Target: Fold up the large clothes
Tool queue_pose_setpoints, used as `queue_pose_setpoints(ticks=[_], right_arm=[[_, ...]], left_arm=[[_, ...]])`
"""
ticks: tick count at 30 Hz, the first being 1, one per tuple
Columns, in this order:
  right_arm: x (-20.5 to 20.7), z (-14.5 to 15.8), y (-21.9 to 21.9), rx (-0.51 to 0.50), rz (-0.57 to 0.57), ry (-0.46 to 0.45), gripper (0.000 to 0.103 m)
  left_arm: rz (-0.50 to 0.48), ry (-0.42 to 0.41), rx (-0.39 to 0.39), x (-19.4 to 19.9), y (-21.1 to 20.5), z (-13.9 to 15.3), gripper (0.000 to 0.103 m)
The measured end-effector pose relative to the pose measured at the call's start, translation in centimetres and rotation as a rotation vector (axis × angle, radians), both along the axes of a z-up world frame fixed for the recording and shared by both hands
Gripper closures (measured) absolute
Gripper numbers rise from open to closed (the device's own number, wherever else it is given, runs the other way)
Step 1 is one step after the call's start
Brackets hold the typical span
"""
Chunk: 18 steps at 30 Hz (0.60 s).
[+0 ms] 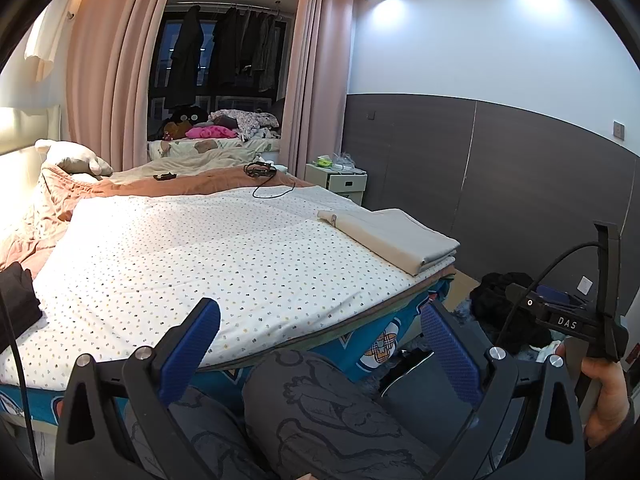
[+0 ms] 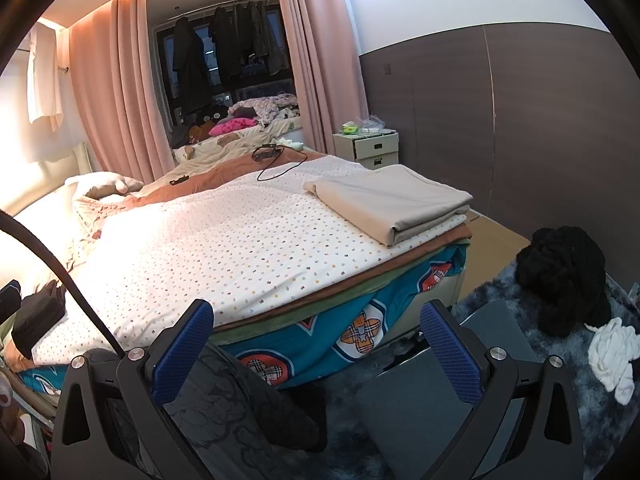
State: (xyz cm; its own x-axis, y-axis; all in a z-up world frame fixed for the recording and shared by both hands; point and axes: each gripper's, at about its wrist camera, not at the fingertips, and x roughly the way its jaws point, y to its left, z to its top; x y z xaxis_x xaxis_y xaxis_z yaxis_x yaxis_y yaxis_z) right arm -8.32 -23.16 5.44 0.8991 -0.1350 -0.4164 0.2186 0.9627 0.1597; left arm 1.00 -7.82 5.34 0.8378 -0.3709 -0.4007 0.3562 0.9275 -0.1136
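Note:
A folded beige cloth (image 1: 394, 238) lies on the far right corner of the bed's dotted white cover (image 1: 192, 252); it also shows in the right wrist view (image 2: 390, 200). A folded dark garment (image 1: 18, 304) lies at the bed's left edge, also seen in the right wrist view (image 2: 36, 318). A black garment heap (image 2: 564, 284) and a white garment (image 2: 614, 354) lie on the floor rug to the right. My left gripper (image 1: 320, 332) is open and empty, held off the bed's near edge above the person's knee. My right gripper (image 2: 316, 330) is open and empty, near the bed's side.
A black cable with a device (image 1: 262, 172) lies at the far end of the bed. A white drawer unit (image 2: 370, 148) stands by the dark wall panel. A grey flat box (image 2: 416, 396) sits on the rug. The person's patterned trouser legs (image 1: 320, 408) are below the left gripper.

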Motion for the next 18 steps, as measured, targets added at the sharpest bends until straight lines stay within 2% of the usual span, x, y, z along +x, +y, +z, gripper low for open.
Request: queue_pose_setpoints(ticks=[18], right_arm=[[-0.12,-0.16,-0.10,-0.006,0.009,0.002,0.000]], left_arm=[[0.004,-0.002,-0.025,-0.59,0.23,-0.09,0.000]])
